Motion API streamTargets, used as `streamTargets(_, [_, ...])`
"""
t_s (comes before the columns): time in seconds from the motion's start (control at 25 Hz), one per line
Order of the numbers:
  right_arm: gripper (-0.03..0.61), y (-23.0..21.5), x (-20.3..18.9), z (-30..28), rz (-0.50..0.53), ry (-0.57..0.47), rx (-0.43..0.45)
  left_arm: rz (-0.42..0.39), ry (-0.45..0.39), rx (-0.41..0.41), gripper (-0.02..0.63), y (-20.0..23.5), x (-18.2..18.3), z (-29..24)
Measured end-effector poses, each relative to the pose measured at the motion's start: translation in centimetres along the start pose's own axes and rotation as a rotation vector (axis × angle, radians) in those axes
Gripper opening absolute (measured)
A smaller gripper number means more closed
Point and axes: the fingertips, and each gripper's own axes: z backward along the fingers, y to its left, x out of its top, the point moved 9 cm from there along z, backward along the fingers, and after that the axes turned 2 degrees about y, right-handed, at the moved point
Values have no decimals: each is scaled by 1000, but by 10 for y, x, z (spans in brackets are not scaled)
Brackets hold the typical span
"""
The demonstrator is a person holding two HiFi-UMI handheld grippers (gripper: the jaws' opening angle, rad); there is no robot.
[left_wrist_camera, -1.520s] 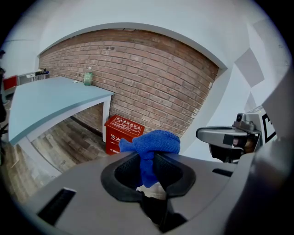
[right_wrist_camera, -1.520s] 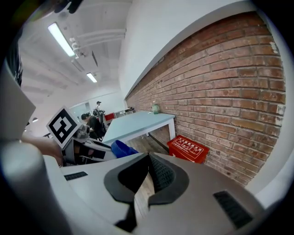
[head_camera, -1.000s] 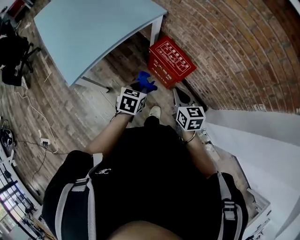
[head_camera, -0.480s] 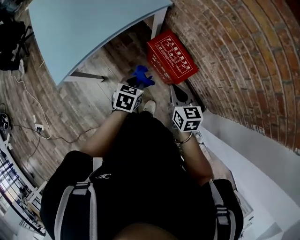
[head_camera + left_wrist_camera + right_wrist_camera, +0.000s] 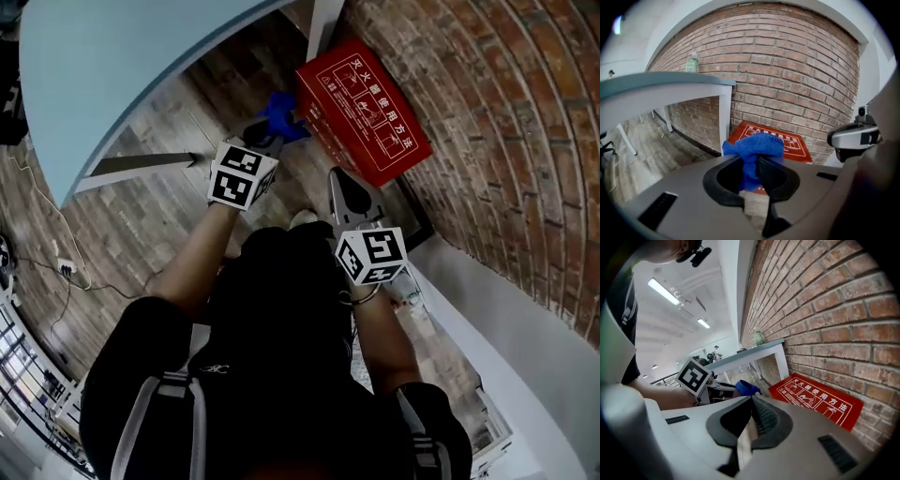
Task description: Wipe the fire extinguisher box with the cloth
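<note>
One red box (image 5: 364, 111) stands against the brick wall (image 5: 506, 141). One blue cloth (image 5: 281, 114), just beside the box, is pinched tight in the left gripper (image 5: 265, 139). The right gripper (image 5: 349, 187), near the box, is closed on nothing. Only the gripper views show one green bottle (image 5: 692, 63).

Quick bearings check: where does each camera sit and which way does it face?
Head view: on the person's head, looking steeply down at the fire extinguisher box; shows torso, forearms, left hand-held gripper, right hand-held gripper.
Left gripper view: on the left hand-held gripper, facing the box past jaws clamped on the blue cloth.
Right gripper view: on the right hand-held gripper, jaws together, facing along the brick wall; shows the left forearm.
Shared: all three show box and cloth.
</note>
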Motion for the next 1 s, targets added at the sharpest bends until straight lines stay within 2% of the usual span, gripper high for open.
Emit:
streamTargets(0.24, [15,-37,-101,-73,-29,-97,7,-60,-135,-22,78,48,-62,-96])
streamTargets(0.44, [15,-46,-165,-95,-71,-143,5,-121,-230,-74,77,62,-99,-144])
streamTargets(0.56, [15,-43,-180,-93,-42,-181,-23,-153,-322,-104,77,62,-99,-155])
streamTargets(0.68, [15,-39,-188,-84,-22,-203,-86,-149,-385,-137,78,60,-92,-162])
streamTargets(1.0, [15,-23,-208,-32,14,-243,-201,-169,-454,-162,78,35,-79,-162])
